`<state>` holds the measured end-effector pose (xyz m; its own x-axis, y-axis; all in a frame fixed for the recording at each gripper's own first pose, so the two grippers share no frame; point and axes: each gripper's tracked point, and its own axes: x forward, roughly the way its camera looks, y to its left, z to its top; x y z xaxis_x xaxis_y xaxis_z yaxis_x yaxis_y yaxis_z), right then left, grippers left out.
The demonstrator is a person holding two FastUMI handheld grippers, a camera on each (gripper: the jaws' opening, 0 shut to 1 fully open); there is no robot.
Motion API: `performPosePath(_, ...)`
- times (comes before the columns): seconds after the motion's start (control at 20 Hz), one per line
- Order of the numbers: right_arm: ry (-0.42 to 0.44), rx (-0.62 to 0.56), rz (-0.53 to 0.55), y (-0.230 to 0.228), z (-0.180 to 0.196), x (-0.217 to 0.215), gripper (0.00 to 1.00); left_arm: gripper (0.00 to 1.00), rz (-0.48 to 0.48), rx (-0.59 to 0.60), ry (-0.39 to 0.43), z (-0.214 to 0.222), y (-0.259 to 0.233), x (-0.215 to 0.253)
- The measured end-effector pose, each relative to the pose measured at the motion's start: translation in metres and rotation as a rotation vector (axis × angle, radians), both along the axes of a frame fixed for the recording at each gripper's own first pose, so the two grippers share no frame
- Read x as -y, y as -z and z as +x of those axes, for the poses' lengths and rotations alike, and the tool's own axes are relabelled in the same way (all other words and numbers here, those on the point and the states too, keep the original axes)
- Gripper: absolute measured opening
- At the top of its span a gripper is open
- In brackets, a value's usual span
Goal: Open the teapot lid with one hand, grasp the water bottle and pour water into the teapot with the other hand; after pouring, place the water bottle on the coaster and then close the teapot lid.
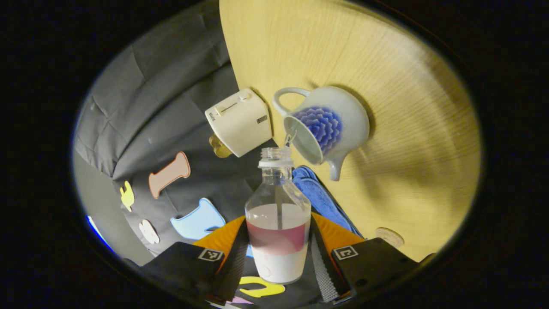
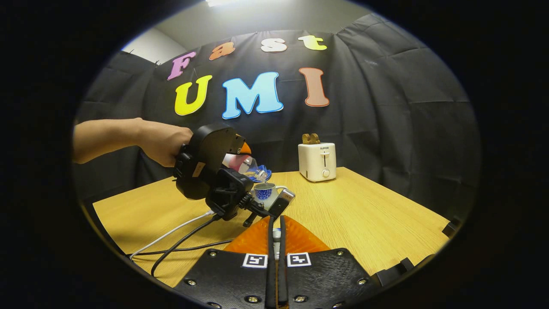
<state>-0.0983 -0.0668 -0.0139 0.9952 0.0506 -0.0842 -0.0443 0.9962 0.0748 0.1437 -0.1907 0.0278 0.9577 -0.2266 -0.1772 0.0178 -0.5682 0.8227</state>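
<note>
Now the left tongs (image 1: pixel 279 257) clamp the water bottle (image 1: pixel 279 223), tipped so water streams into the open teapot (image 1: pixel 326 126) on the desk (image 1: pixel 407 128), at twelve o'clock of the coaster (image 1: pixel 389 237). Right tongs (image 2: pixel 276 240) pinch a small pale thing, unidentifiable; toaster (image 2: pixel 317 161) beyond.

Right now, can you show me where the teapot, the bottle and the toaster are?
teapot (image 1: pixel 343 116): left gripper view, on its round side.
bottle (image 1: pixel 278 240): left gripper view, on its label.
toaster (image 2: pixel 317 162): right gripper view, on its front.
</note>
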Motion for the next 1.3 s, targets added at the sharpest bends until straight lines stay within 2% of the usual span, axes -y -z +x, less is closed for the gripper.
performPosePath(0.25,0.001,0.0,-0.002,0.0,0.0,0.001,0.02,0.84,0.023,0.012,0.002,0.002,-0.003,-0.001)
performPosePath(0.8,0.004,0.002,-0.001,0.0,0.0,0.002,0.02,0.84,-0.007,0.001,-0.003,0.005,-0.003,-0.007)
performPosePath(1.0,0.001,0.005,0.001,0.0,0.0,0.002,0.02,0.84,-0.067,-0.017,-0.017,0.007,0.003,-0.011)
performPosePath(1.3,0.0,0.019,0.008,-0.005,-0.002,0.001,0.02,0.84,-0.25,-0.106,-0.031,0.003,0.029,-0.019)
